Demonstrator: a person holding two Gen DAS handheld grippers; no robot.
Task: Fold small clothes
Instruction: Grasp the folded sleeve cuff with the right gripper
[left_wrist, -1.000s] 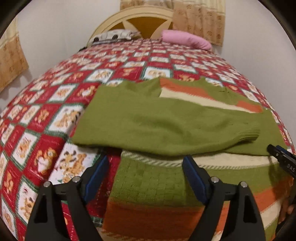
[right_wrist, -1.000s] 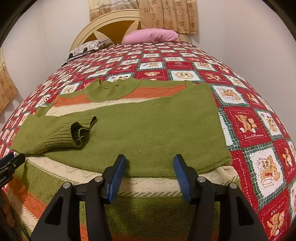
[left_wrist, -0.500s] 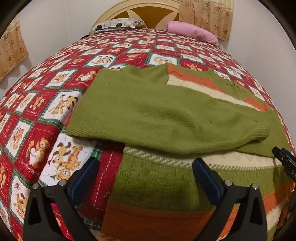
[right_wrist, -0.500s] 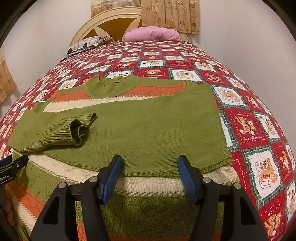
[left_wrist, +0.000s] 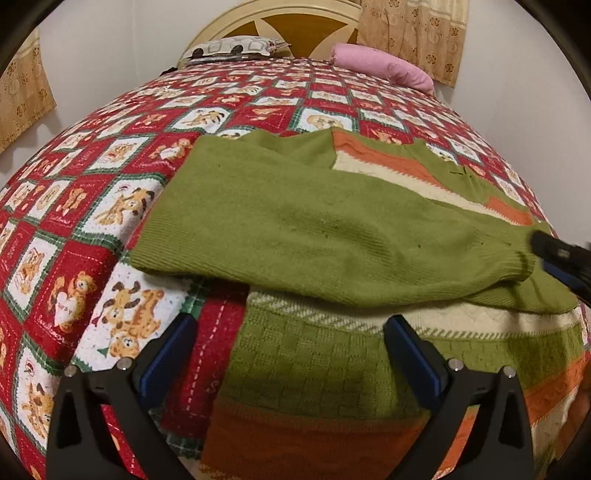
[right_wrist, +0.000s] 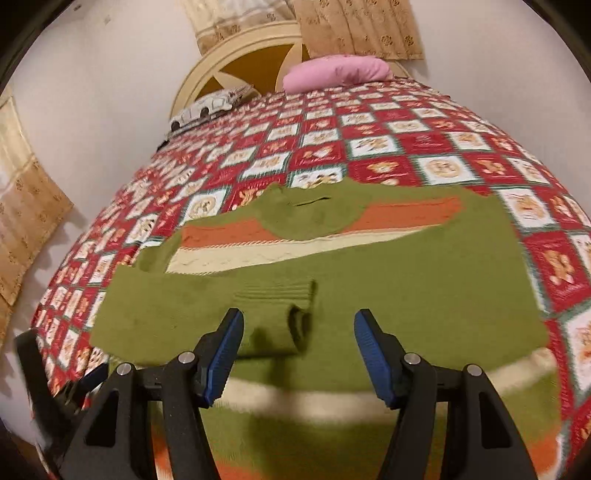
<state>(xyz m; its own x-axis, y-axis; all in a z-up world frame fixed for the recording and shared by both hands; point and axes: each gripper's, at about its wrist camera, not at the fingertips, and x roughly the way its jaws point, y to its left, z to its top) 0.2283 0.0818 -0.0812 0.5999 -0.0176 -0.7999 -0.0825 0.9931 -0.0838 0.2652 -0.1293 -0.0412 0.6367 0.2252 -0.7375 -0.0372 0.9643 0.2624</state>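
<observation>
Since a second ago the right gripper (right_wrist: 299, 354) has swung leftward and now hangs over the ribbed cuff (right_wrist: 291, 295), its view motion-blurred, while the left gripper (left_wrist: 288, 354) has edged forward over the sweater's lower left corner. Starting at the left, the left gripper points along the bed, jaws spread wide and holding nothing, one blue pad above the quilt (left_wrist: 74, 229), the other above the basket-weave knit. The sweater (left_wrist: 295, 229) lies flat on the quilt, both sleeves folded across its chest; fine-ribbed green wool covers cream and orange bands. Further right, the right gripper tilts down, jaws likewise parted and empty, straddling the folded sleeve end. A pink pillow (right_wrist: 336, 72) and a patterned pillow (right_wrist: 210, 105) rest at the curved headboard (right_wrist: 236, 62).
</observation>
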